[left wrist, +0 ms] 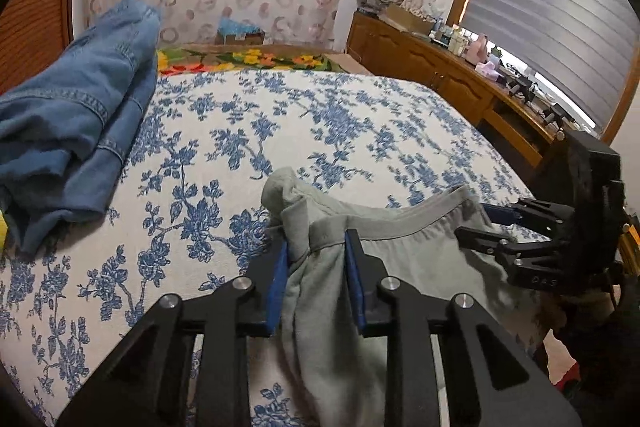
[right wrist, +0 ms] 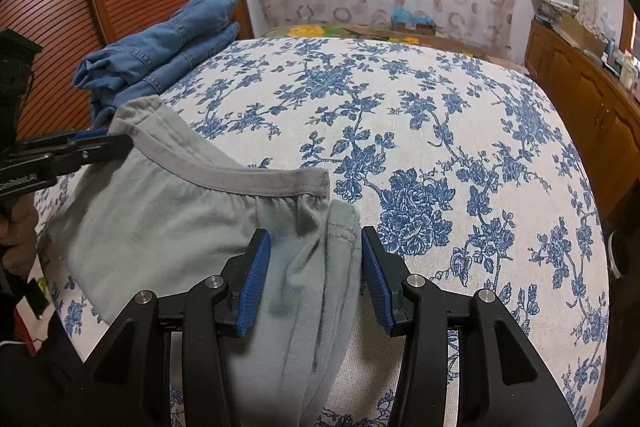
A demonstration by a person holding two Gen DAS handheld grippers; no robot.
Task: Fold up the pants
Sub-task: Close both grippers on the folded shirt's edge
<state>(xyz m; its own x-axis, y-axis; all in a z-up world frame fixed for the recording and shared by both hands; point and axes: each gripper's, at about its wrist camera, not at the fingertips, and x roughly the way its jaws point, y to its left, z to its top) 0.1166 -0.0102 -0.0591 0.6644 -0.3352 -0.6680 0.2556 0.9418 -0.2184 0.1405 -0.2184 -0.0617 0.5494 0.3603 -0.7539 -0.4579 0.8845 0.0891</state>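
The grey pants [left wrist: 400, 239] hang between the two grippers above the near edge of the bed [left wrist: 320, 115], in the lower middle of both views. The waistband [right wrist: 248, 175] runs as a slack curve from one gripper to the other, so its long line goes left to right across the frame, and the legs fall downward out of sight below the fingers.

The left gripper [left wrist: 316, 275] is clenched on a bunched corner of the waist; the cloth fills the space between its blue pads [left wrist: 278, 287]. The right gripper [right wrist: 316, 283] has the other corner between its pads, but a gap shows at the right pad, so the hold looks looser; I judge it as grasping.

The cloth is thin and soft, with a gathered seam under the band and some wrinkles. I think the next move is to lay the pants flat on the bedcover, which lies just ahead of both grippers.

Folded blue jeans [right wrist: 160, 55] rest at the upper left of the bed, well apart from the pants
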